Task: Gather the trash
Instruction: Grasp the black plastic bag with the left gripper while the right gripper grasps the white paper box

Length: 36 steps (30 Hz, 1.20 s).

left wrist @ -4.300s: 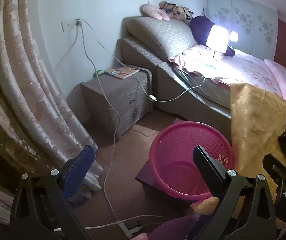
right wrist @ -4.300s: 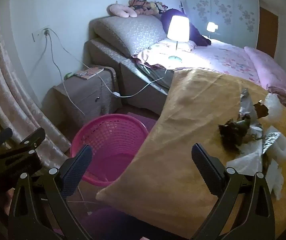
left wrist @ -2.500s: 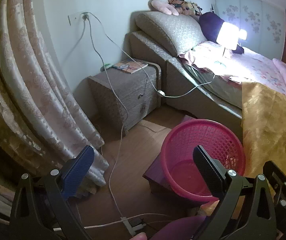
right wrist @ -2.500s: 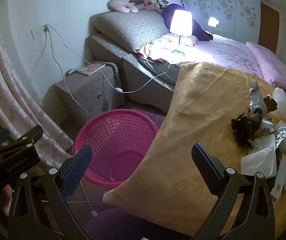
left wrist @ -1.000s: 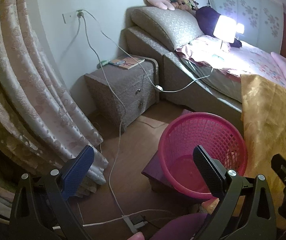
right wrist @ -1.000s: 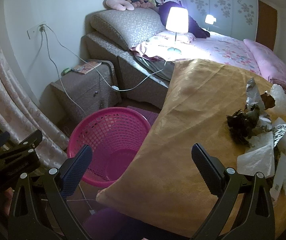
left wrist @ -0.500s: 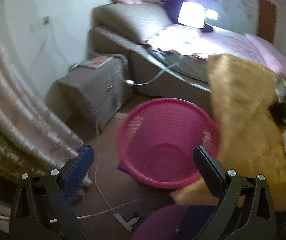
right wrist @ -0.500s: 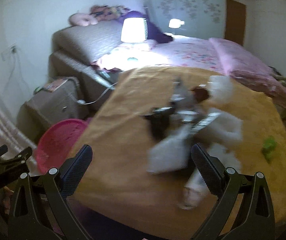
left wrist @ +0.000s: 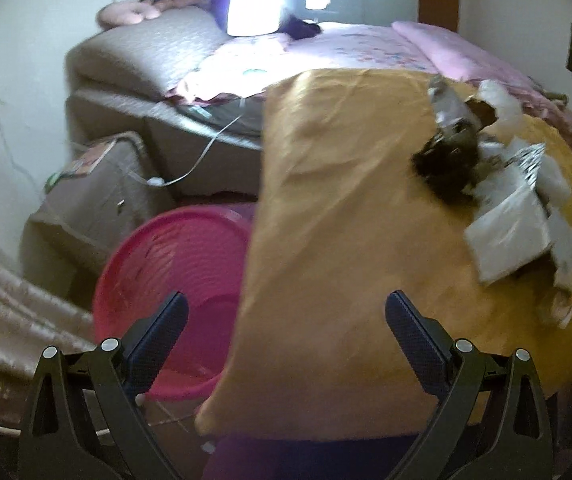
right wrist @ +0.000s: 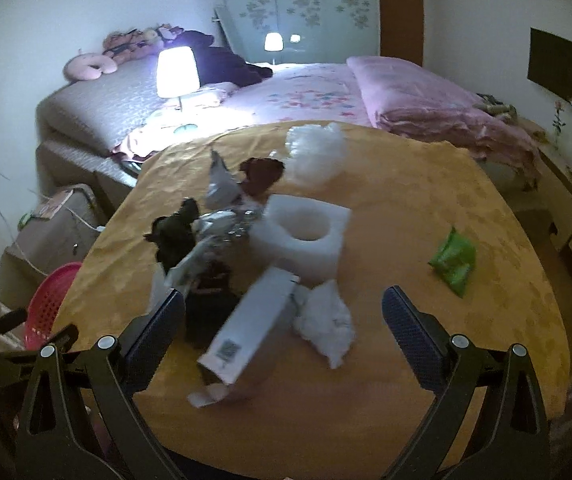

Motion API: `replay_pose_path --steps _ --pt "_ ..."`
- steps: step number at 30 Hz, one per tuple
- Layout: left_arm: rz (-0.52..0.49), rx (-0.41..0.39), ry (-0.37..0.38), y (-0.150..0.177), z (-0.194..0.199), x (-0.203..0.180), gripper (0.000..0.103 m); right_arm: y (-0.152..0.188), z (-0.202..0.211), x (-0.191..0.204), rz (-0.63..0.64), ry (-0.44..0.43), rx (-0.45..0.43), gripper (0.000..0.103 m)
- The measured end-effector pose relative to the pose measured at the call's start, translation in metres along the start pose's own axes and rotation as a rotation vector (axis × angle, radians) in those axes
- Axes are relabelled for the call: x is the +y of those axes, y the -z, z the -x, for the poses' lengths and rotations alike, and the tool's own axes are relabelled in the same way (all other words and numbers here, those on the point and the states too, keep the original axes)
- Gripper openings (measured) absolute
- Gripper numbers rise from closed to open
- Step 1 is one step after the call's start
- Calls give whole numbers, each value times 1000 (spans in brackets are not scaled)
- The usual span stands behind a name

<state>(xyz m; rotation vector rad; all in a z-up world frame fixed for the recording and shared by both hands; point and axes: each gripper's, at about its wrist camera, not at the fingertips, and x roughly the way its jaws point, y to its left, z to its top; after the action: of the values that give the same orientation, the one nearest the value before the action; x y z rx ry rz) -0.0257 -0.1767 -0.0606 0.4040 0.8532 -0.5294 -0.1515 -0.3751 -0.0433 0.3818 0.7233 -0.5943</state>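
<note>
1. Left wrist view: left gripper [left wrist: 286, 326] wide, empty, above edge of gold tablecloth [left wrist: 325, 220]; round pink plastic basket [left wrist: 174, 280] partly under overhang. Risk: drops landing on cloth.
2. Right wrist view: right gripper [right wrist: 284, 312] wide, empty, over white cardboard box [right wrist: 252, 328] and crumpled tissue [right wrist: 325, 328]. Risk: light pieces scattering.

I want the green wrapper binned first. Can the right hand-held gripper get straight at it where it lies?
Probably yes. The green wrapper lies alone on the yellow tablecloth, apart from the main trash pile. The right hand-held gripper is open and empty, with only bare cloth toward the wrapper.
</note>
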Motion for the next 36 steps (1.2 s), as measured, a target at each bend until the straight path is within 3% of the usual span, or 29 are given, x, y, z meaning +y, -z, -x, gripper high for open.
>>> replay_pose_path --steps 8,17,23,32,36 --pt "-70 -72 116 -55 -9 -38 94 1 -5 -17 -37 3 5 96" --pt "-112 -9 250 -81 -48 -68 61 6 -14 -30 -70 2 29 96" --pt "-127 -23 350 -76 -42 -80 61 8 -15 -38 -87 -1 35 96" --pt "-117 -5 381 -86 -51 -85 60 10 -17 -39 -93 -20 45 96" --pt "-106 45 387 -89 -66 -85 25 12 -18 -39 -91 -27 50 96"
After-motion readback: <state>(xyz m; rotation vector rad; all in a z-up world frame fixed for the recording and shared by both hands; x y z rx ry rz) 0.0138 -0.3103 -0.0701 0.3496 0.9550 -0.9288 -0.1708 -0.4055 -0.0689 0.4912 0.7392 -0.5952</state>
